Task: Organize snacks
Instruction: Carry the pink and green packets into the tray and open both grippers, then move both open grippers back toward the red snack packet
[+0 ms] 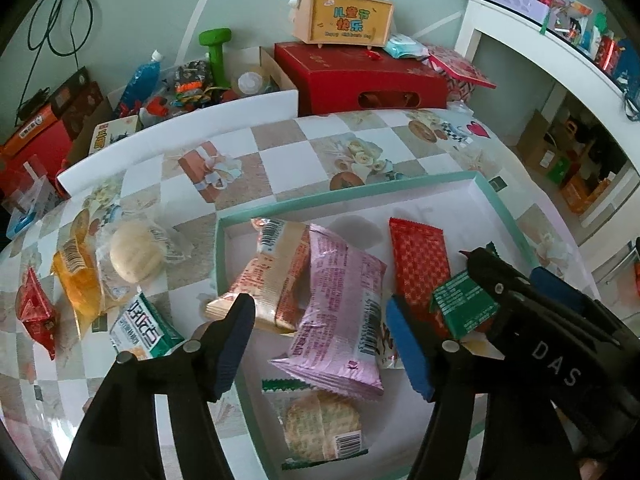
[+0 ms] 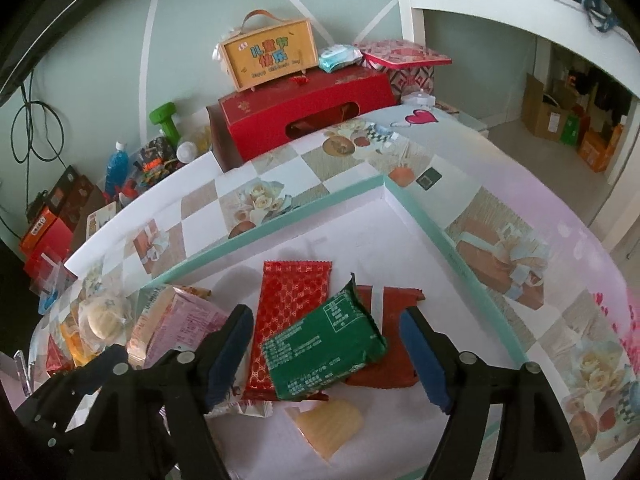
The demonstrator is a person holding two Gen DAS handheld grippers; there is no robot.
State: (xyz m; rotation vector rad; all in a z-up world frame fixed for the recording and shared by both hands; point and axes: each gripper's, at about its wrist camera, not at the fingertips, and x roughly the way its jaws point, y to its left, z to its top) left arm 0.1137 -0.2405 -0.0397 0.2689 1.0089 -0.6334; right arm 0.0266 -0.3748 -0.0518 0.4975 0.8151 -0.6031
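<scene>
A shallow white tray with a teal rim lies on the patterned table. It holds a pink packet, a beige-orange packet, a red patterned packet, a green packet, a round cracker pack and a yellow packet. My left gripper is open and empty over the pink packet. My right gripper is open around the green packet; its jaws do not touch it. The right gripper also shows in the left wrist view.
Left of the tray on the table lie a round bun pack, an orange packet, a small red packet and a green-white packet. Red gift boxes, a yellow handled box and clutter stand behind the table.
</scene>
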